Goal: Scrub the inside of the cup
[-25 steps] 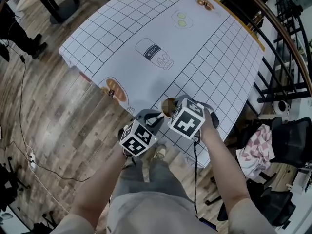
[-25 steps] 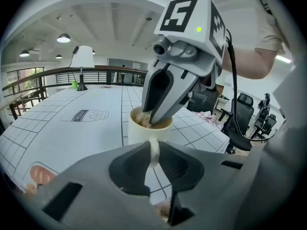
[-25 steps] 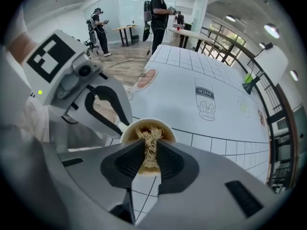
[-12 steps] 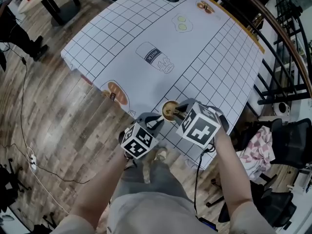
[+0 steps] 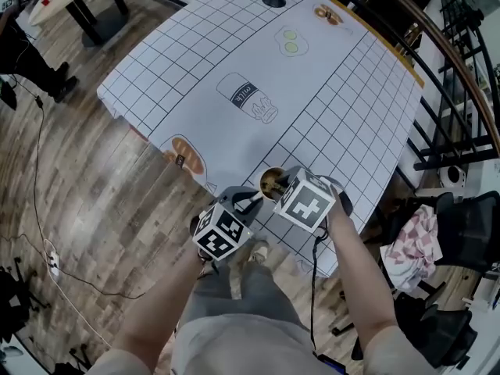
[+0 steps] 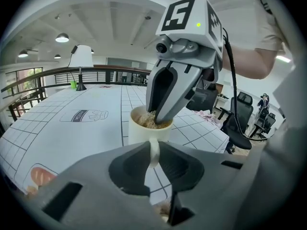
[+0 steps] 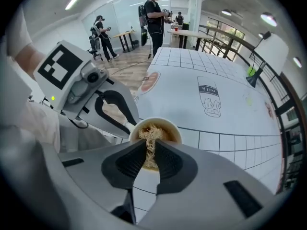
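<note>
Cup [image 5: 271, 181] upright, mouth up, at near edge of table [image 5: 234, 45]; bare top beyond. My L claw [image 6: 152, 153] pinches its handle [image 7: 128, 125]; R claw [image 7: 149, 151] clamps fibre wad [image 7: 151, 134] inside.

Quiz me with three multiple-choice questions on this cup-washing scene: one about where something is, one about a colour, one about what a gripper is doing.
1. Where on the table is the cup?
A. At its near edge
B. At the far end, by the lamp
C. On the printed milk bottle

2. What colour is the scrubber in the cup?
A. Blue
B. Tan
C. Green

3. What is the left gripper doing?
A. Hanging open above the cup
B. Pinching the scrubber
C. Shut on the cup's handle

Answers:
1 A: the head view shows the cup at the table's near edge.
2 B: tan fibres show in the cup's mouth, pinched by the right gripper.
3 C: the left gripper view shows its jaws closed on the handle.
</note>
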The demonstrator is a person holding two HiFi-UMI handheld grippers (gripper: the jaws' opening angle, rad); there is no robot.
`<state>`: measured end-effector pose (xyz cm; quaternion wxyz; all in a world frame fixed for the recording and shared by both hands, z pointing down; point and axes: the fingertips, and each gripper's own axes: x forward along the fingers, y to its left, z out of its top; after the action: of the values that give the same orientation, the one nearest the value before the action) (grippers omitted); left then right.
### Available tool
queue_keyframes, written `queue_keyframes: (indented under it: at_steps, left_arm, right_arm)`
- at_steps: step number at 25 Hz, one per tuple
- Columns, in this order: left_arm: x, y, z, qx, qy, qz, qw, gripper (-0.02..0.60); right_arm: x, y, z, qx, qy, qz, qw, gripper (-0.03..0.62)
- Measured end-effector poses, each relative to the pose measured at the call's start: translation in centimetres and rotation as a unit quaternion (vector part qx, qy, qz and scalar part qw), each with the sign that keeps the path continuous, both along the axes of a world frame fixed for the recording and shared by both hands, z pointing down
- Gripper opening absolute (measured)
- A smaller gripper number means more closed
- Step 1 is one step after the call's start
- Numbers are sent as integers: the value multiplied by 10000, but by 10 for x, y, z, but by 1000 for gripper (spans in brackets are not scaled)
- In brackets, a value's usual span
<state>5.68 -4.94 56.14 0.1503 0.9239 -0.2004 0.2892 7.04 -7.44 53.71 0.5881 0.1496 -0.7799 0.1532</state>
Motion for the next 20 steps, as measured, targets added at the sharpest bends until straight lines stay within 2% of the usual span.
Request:
queue_keyframes:
  at_steps: [4, 8, 12, 16, 20]
  left_arm:
    - [0, 1, 2, 67, -99, 47, 9999, 61]
    - [0, -1, 2, 203, -178, 52, 9996, 63]
    - [-4, 1, 4, 227, -294, -55, 9993, 69]
    - [-13, 2, -3, 321, -462, -216, 9982, 82]
    - [-22, 3, -28, 284, -196, -573, 9978, 81]
  right_arm:
    - [4, 4, -16, -159, -509, 391, 9978, 61]
    - [10, 1, -42, -20, -977, 811, 9919, 61]
    - [21, -1, -70, 184, -1461, 1279, 9808, 63]
    - [34, 2, -92, 476, -1666, 1586, 9720, 63]
    - [44, 7, -116, 846, -1817, 1809, 9629, 64]
